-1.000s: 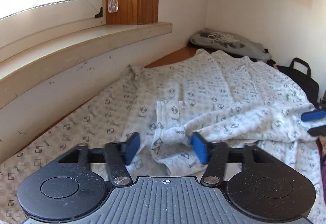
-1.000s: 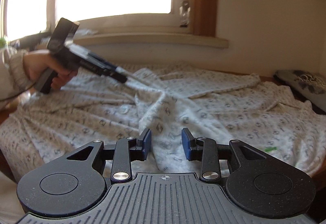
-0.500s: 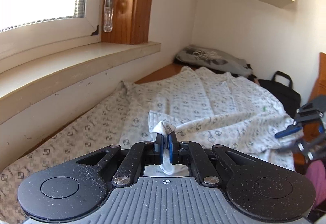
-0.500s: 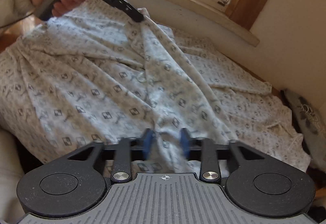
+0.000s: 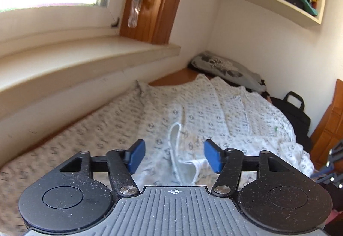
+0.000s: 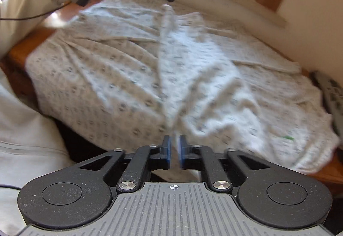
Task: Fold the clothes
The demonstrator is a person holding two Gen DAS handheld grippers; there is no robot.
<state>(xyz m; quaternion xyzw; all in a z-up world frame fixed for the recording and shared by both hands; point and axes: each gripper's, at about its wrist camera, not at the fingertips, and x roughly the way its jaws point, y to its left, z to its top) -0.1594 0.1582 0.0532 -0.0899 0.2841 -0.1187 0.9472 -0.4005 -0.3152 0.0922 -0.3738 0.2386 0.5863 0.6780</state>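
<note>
Left tongs (image 5: pixel 174 157) wide apart and opening, pads clear of the garment (image 5: pixel 214 115); a loose hem loop sits between them, untouched. Right tongs (image 6: pixel 174 153) nearly closed but opening, blue pads a narrow gap apart, a blurred ridge of cloth running into that gap; looks pinched, grip likely slipping. Garment lies spread on the tabletop ahead of both tongs, creased. Risks: right tongs let go early, so the ridge drops and the fold collapses. Left tongs may close on only 1 layer of the loop, so the fold bunches or skews. Motion blur makes aiming hard.
</note>
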